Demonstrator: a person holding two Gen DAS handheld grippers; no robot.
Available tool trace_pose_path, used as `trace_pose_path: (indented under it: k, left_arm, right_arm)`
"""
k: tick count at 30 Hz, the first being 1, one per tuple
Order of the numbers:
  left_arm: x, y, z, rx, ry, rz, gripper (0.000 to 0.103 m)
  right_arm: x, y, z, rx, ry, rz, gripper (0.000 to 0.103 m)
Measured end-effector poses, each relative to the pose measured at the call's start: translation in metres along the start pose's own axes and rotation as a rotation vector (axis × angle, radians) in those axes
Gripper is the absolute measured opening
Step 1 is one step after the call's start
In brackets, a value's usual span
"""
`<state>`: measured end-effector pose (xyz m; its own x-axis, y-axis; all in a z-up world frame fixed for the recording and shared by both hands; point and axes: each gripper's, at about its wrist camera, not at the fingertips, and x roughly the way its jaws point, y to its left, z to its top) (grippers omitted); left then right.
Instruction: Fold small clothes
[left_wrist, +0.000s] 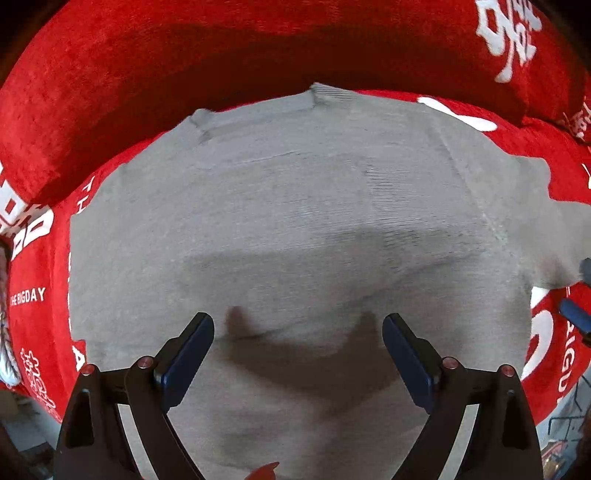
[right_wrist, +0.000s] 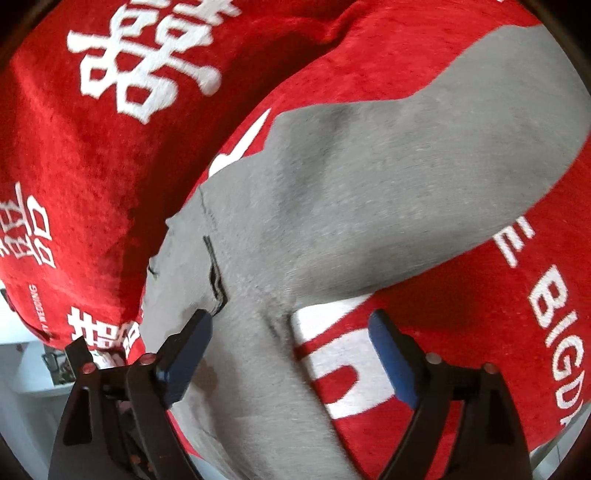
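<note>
Sweater (left_wrist: 295, 206) lies spread flat on red blanket (left_wrist: 92, 92), presumably smoothed for folding. Left tongs (left_wrist: 298, 334) hang wide apart above its body, empty. Right tongs (right_wrist: 291, 328) gape empty over sleeve (right_wrist: 406, 177) toward one o'clock.

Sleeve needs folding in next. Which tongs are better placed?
Right, probably. The right tongs stand open over the grey sweater's sleeve; the left tongs hang open above its body.
</note>
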<state>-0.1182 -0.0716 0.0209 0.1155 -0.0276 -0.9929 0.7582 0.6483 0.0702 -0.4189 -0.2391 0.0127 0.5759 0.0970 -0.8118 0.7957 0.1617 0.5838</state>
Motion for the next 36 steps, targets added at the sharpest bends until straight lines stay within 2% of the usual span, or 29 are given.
trace_pose_path:
  k: [9, 14, 16, 20, 24, 28, 31, 36]
  left_arm:
    - [0.004, -0.026, 0.014, 0.015, 0.013, 0.011, 0.093]
    - [0.007, -0.051, 0.016, 0.042, 0.042, -0.036, 0.093]
    - [-0.001, -0.075, 0.018, 0.040, 0.050, -0.060, 0.093]
    - [-0.006, -0.093, 0.023, 0.039, 0.037, -0.095, 0.093]
    - [-0.009, -0.113, 0.030, 0.055, 0.020, -0.110, 0.093]
    - [-0.008, -0.129, 0.030, 0.060, 0.017, -0.119, 0.093]
    - [-0.006, -0.136, 0.032, 0.056, 0.013, -0.129, 0.093]
    - [-0.005, -0.143, 0.029, 0.056, 0.007, -0.138, 0.093]
  right_arm:
    - [-0.019, -0.027, 0.006, 0.044, -0.016, 0.030, 0.103]
    - [-0.038, -0.059, 0.011, 0.119, -0.064, 0.038, 0.103]
    - [-0.045, -0.077, 0.013, 0.166, -0.082, 0.043, 0.103]
    - [-0.060, -0.114, 0.019, 0.269, -0.133, 0.071, 0.103]
    - [-0.077, -0.153, 0.029, 0.395, -0.226, 0.150, 0.103]
    - [-0.080, -0.177, 0.045, 0.488, -0.274, 0.248, 0.103]
    - [-0.079, -0.177, 0.061, 0.487, -0.286, 0.299, 0.103]
    - [-0.079, -0.169, 0.086, 0.461, -0.315, 0.315, 0.103]
